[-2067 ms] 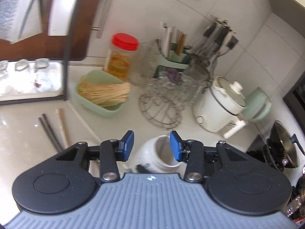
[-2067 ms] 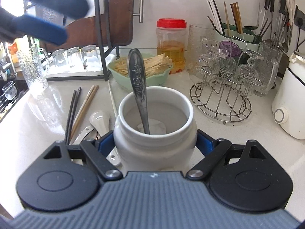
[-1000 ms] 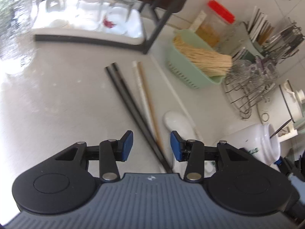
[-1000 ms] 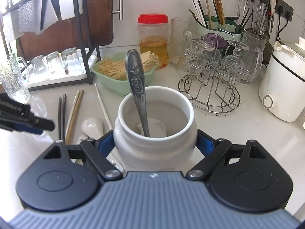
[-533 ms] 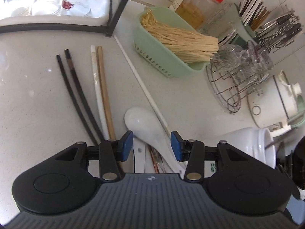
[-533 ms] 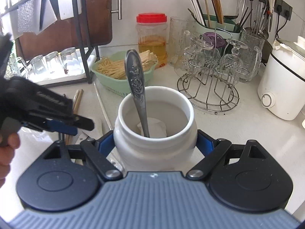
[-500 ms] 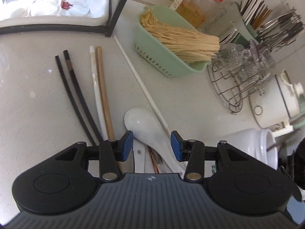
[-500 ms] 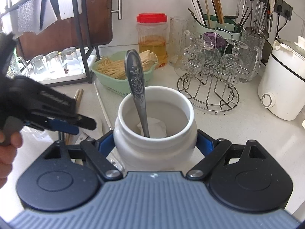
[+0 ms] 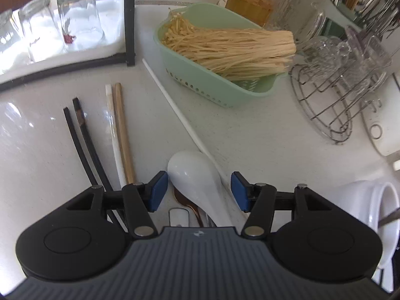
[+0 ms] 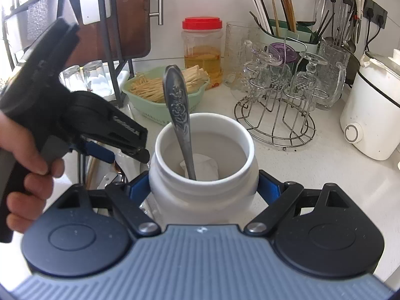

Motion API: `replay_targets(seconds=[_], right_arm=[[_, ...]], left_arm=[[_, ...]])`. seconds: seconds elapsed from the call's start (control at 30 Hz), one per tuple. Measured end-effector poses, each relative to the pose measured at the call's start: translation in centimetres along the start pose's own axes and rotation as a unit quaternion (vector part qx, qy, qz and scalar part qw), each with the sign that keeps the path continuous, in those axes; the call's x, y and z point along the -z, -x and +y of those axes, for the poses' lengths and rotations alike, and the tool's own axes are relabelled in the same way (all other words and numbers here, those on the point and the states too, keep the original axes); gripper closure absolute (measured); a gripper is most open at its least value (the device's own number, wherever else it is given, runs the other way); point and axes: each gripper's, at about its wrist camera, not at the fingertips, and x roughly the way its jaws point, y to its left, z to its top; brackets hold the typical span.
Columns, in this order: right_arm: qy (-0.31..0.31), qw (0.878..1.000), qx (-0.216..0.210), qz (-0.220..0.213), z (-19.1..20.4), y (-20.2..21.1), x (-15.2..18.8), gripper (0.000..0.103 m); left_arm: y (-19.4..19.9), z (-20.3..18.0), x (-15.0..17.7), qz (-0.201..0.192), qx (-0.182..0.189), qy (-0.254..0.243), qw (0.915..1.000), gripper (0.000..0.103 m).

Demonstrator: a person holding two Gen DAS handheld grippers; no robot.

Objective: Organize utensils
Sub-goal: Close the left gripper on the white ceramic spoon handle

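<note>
My left gripper [image 9: 196, 191] hung over the speckled white desk [image 9: 262, 135], its jaws opening with the glossy white ceramic soup spoon [image 9: 197, 182] lying between them, untouched. My right gripper [image 10: 203, 191] clamped the squat white ceramic jar [image 10: 203, 175], an embossed metal spoon [image 10: 178, 110] standing inside.
</note>
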Motion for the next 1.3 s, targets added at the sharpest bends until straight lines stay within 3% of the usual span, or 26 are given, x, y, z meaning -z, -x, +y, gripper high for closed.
replay_targets(seconds=[0.2, 0.4, 0.8, 1.07, 1.3], right_arm=[[0.0, 1.0, -0.002, -0.003, -0.1, 0.0, 0.1, 0.013], [-0.002, 1.0, -0.001, -0.009, -0.1, 0.1, 0.2, 0.013], [0.0, 1.0, -0.001, -0.011, 0.0, 0.1, 0.2, 0.013], [0.001, 1.0, -0.002, -0.017, -0.1, 0.3, 0.4, 0.013], [0.012, 1.0, -0.014, -0.02, -0.3, 0.3, 0.4, 0.013]], left_arm=[[-0.3, -0.9, -0.2, -0.007, -0.037, -0.033, 0.9987, 0.046], [-0.3, -1.0, 0.0, -0.02, -0.037, -0.046, 0.9981, 0.049], [1.5, -0.5, 1.3, -0.013, -0.002, -0.037, 0.9993, 0.049], [4.7, -0.8, 2.6, -0.029, 0.037, -0.041, 0.9981, 0.05], [7.2, -1.2, 4.2, -0.05, 0.038, -0.046, 0.9969, 0.05]])
